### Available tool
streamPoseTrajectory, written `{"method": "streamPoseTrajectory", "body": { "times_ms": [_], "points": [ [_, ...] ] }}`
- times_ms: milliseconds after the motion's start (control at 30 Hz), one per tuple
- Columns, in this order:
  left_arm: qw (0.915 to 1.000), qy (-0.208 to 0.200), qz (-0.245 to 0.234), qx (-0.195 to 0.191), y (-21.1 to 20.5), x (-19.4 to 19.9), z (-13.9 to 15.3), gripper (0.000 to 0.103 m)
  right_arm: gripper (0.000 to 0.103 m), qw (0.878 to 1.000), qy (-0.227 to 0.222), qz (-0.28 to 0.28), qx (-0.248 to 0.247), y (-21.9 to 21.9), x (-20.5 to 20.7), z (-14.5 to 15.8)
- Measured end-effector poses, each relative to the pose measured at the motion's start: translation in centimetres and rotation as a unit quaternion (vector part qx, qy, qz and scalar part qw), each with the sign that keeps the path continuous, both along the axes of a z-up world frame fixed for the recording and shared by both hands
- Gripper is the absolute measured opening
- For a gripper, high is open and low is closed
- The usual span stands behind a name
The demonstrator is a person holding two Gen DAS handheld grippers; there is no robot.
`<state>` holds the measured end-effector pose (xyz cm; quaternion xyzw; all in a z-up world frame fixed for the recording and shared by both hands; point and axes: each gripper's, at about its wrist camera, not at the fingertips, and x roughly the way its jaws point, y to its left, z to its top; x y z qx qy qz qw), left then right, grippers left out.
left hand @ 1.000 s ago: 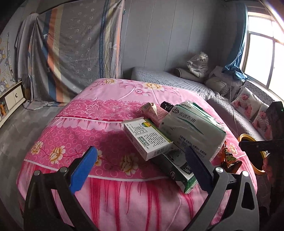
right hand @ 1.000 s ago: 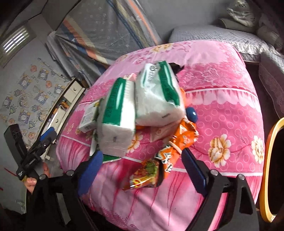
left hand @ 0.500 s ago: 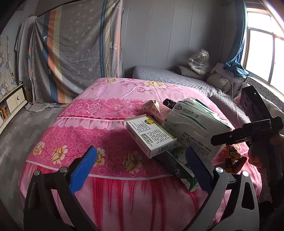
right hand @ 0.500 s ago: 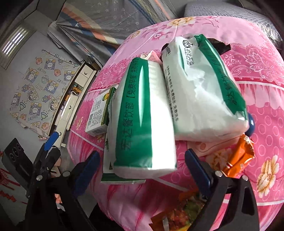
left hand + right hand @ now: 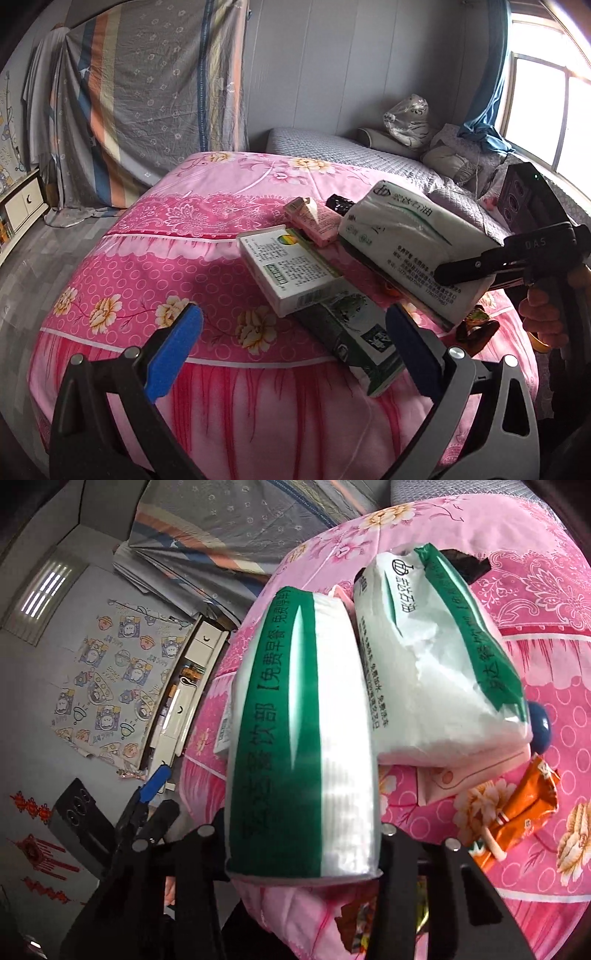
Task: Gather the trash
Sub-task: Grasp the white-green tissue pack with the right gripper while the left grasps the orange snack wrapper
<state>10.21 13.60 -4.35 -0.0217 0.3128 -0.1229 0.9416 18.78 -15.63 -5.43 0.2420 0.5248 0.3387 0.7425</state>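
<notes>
The nearer tissue pack [image 5: 303,746], white with a broad green band, lies on the pink bed cover [image 5: 155,266] right in front of the right tongs [image 5: 303,849], its long axis running straight away from them, so its near end sits between the two jaws. Those jaws have just been closing, and in the right wrist view they now stand against the pack's two long sides; the grip looks made, though the pads themselves are hidden behind the pack. A second tissue pack [image 5: 443,664] lies touching it on the far side, tilted, with an orange snack wrapper [image 5: 524,812] near it by the bed's edge. From the left wrist view the right tongs [image 5: 469,269] reach in from the right, pointing down onto the pile. The left tongs [image 5: 291,347] hang wide open and empty before the bed, aimed slightly down at a white medicine box [image 5: 291,269] and a green carton [image 5: 351,332] under it. The right hand is plainly the nearer one; lifting the pack clear is probably next.
</notes>
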Motion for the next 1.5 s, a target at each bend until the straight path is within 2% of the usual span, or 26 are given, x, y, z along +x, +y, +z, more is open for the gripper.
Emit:
{"method": "streamPoseTrajectory", "body": {
  "times_ms": [133,233,300,433,567,667,800,867,1000,1067,1200,1300,1500],
  "points": [
    [0.9979,-0.007,-0.065,0.002,-3.7,-0.6,0.6,0.095,0.042,0.997,-0.057,-0.04,0.027,-4.7,-2.5,3.4],
    [0.9913,-0.007,-0.131,0.013,-7.7,-1.0,0.7,0.095,0.042,0.99,-0.105,-0.087,0.037,-9.1,-4.6,5.5],
    [0.9844,0.013,-0.174,0.022,-10.6,-0.8,0.3,0.095,0.042,0.985,-0.12,-0.114,0.043,-11.4,-5.6,6.3],
    [0.9687,0.055,-0.238,0.046,-15.9,-0.4,-0.9,0.095,0.042,0.98,-0.128,-0.149,0.04,-15.3,-7.6,6.0],
    [0.9621,0.062,-0.248,0.096,-19.4,0.0,-2.7,0.095,0.042,0.978,-0.115,-0.165,0.049,-17.2,-8.7,4.8],
    [0.9576,0.09,-0.255,0.099,-20.6,0.7,-3.8,0.095,0.042,0.978,-0.11,-0.171,0.053,-16.9,-9.1,4.5],
    [0.959,0.108,-0.242,0.101,-20.9,2.0,-4.7,0.094,0.042,0.977,-0.107,-0.172,0.063,-17.6,-9.4,4.1],
    [0.9583,0.119,-0.24,0.1,-20.9,2.6,-5.1,0.078,0.042,0.977,-0.107,-0.172,0.066,-17.6,-9.7,4.2],
    [0.9568,0.142,-0.229,0.109,-21.1,3.5,-6.0,0.063,0.042,0.977,-0.109,-0.173,0.069,-17.6,-9.9,4.1],
    [0.9547,0.159,-0.23,0.101,-21.0,3.9,-6.4,0.033,0.042,0.976,-0.109,-0.173,0.07,-17.6,-10.1,4.2],
    [0.9575,0.155,-0.225,0.093,-20.3,3.7,-6.1,0.03,0.042,0.977,-0.108,-0.172,0.067,-17.4,-10.0,4.2],
    [0.9625,0.147,-0.22,0.059,-18.8,2.9,-4.8,0.03,0.042,0.978,-0.107,-0.167,0.066,-17.1,-10.0,4.2],
    [0.9829,0.05,-0.175,0.03,-14.9,-0.4,0.6,0.03,0.042,0.979,-0.111,-0.155,0.068,-16.1,-9.8,4.7]
  ]
}}
